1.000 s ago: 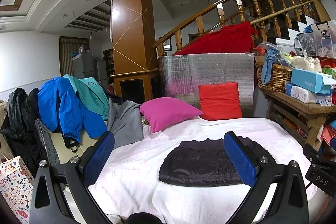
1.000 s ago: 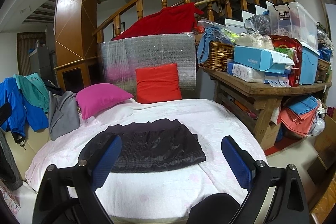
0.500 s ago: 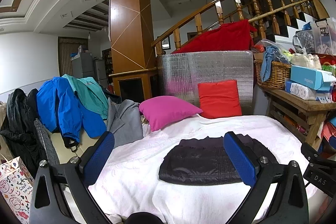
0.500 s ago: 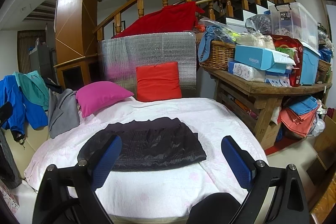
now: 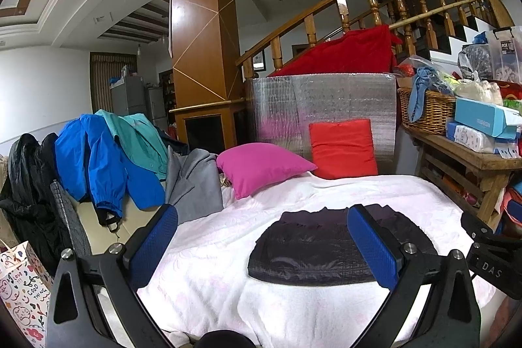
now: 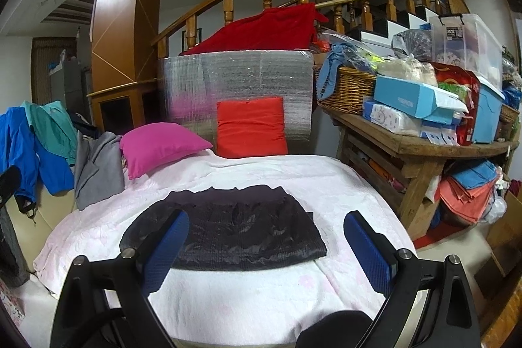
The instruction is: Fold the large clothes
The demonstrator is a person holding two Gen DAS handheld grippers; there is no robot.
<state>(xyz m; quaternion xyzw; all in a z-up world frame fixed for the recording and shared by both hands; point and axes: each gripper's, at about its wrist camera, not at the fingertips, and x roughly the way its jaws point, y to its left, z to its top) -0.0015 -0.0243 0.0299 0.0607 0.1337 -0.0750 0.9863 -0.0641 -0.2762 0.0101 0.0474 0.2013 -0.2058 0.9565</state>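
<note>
While both hover apart | left tongs (image 5: 262, 237), right tongs (image 6: 266, 245) | folded dark garment (image 6: 228, 234) on bed (image 6: 228, 299)

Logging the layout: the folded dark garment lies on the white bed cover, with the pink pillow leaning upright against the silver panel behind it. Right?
Not quite. The right wrist view shows the red pillow upright against the silver panel; the pink pillow lies beside it. The dark garment does lie on the white bed cover.

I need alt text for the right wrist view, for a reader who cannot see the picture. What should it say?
A dark folded garment lies flat on a bed with a white cover, seen between the spread blue fingers of the open, empty right gripper. A pink cushion and a red cushion sit at the far end, and a cluttered wooden table stands to the right.
</note>
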